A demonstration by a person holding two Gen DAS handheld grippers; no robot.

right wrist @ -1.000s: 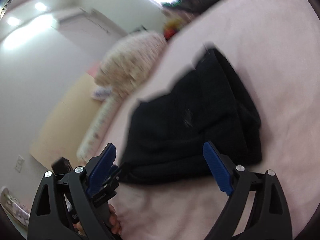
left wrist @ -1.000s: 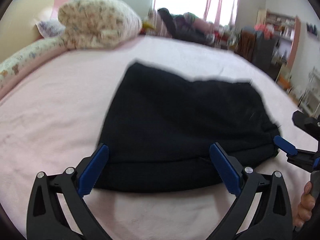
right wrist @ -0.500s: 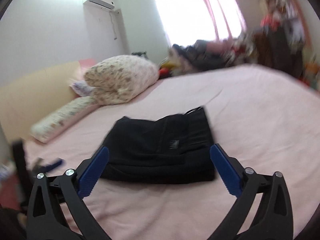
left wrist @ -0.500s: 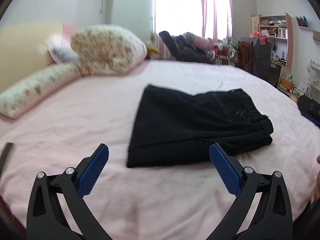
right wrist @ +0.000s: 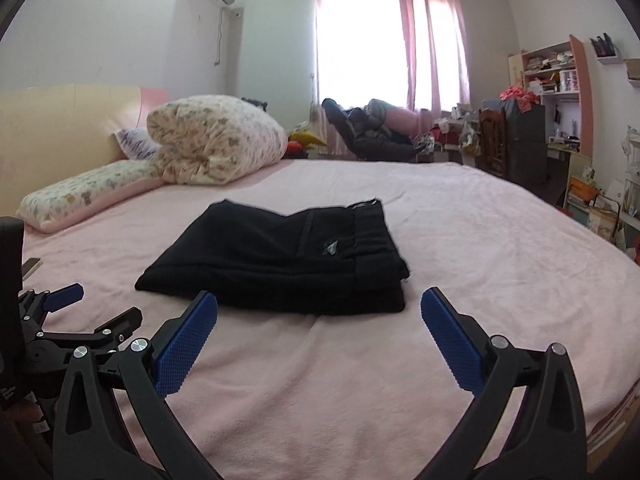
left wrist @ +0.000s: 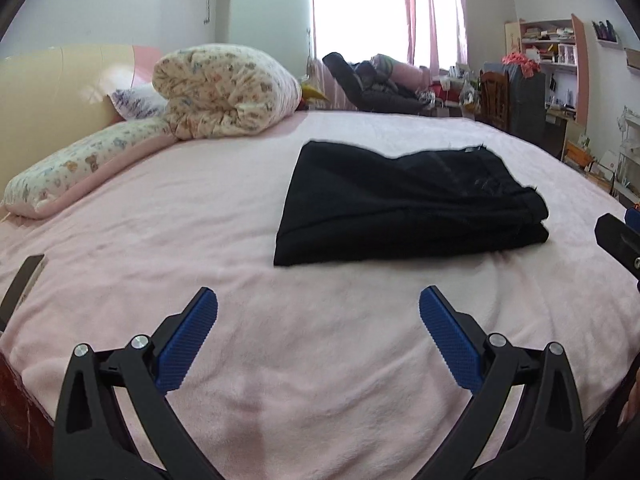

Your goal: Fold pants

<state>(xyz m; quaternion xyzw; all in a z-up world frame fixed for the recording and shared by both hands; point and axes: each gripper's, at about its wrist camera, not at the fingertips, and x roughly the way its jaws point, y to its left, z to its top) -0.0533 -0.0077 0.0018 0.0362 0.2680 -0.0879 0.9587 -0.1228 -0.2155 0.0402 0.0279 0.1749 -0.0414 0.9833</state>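
A pink bed (left wrist: 200, 220) filled the frame. At the bottom, the left tool (left wrist: 318, 332) and right tool (right wrist: 318, 330) hung apart, empty, apparently finished. Mid-frame lay the folded black pants (left wrist: 404, 204); a rolled quilt (left wrist: 224, 92) sat upper left.

A home bedroom: pink bed (right wrist: 460, 240), rolled quilt (right wrist: 216, 140), curtained window (right wrist: 384, 40), probably cluttered shelves (right wrist: 556, 76).

A pink-covered bed (left wrist: 200, 208) fills the frame; folded black pants (left wrist: 404, 200) lie centre-right, rolled floral quilt (left wrist: 224, 92) and long pillow (left wrist: 80, 164) upper left
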